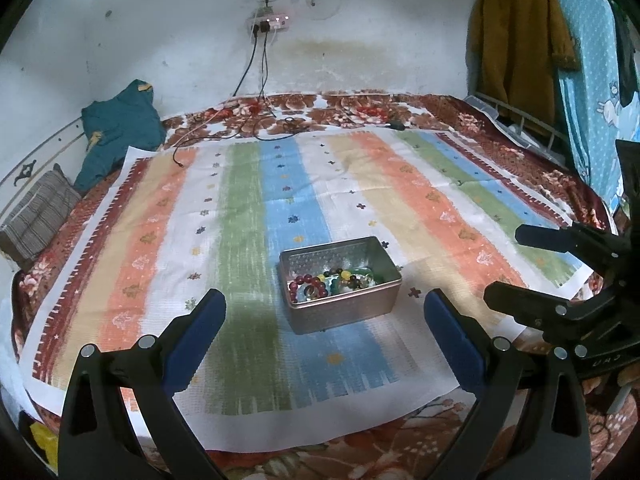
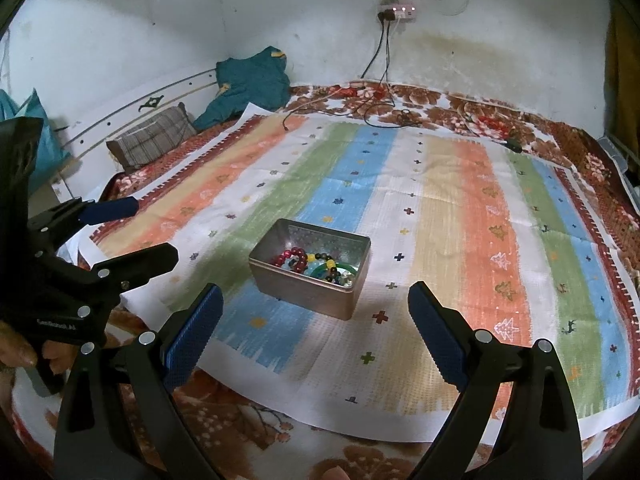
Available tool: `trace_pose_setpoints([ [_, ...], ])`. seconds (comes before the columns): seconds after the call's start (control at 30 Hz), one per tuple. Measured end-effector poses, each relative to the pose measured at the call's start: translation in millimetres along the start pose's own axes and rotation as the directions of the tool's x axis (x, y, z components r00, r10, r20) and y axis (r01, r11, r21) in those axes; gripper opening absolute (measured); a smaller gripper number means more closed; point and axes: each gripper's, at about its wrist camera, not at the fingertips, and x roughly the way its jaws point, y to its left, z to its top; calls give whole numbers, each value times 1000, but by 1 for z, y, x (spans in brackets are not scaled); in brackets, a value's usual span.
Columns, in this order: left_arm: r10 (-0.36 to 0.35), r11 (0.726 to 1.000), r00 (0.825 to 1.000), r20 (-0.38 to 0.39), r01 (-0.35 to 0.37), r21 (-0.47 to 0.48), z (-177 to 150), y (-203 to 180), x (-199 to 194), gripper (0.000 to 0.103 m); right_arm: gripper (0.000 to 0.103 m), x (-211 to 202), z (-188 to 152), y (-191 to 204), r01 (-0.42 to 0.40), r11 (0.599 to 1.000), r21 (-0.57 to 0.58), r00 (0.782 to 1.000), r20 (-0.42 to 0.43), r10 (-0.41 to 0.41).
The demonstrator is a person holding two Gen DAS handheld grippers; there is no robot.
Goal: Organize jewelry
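An open metal tin (image 1: pixel 348 308) sits on a striped cloth (image 1: pixel 420 208) spread over a bed. It holds several bead bracelets (image 1: pixel 316 285), red, green and yellow. The tin (image 2: pixel 304 292) and its bracelets (image 2: pixel 312 265) also show in the right wrist view. My left gripper (image 1: pixel 326 334) is open and empty, held short of the tin on its near side. My right gripper (image 2: pixel 316 334) is open and empty, also short of the tin. The right gripper shows at the right in the left wrist view (image 1: pixel 508 266), the left gripper at the left in the right wrist view (image 2: pixel 154 230).
A floral blanket (image 1: pixel 360 106) lies under the cloth. A grey pillow (image 1: pixel 38 214) and a teal garment (image 1: pixel 120 128) lie at the bed's far left. Charger cables (image 1: pixel 260 120) trail from a wall socket (image 1: pixel 268 22) onto the bed. Clothes (image 1: pixel 520 40) hang at the right.
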Motion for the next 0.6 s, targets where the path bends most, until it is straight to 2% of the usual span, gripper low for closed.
trace_pose_setpoints([
  [0.6, -5, 1000, 1000, 3, 5, 21, 1, -10, -1, 97, 94, 1, -2, -4, 1, 1000, 15, 1000, -8, -1],
])
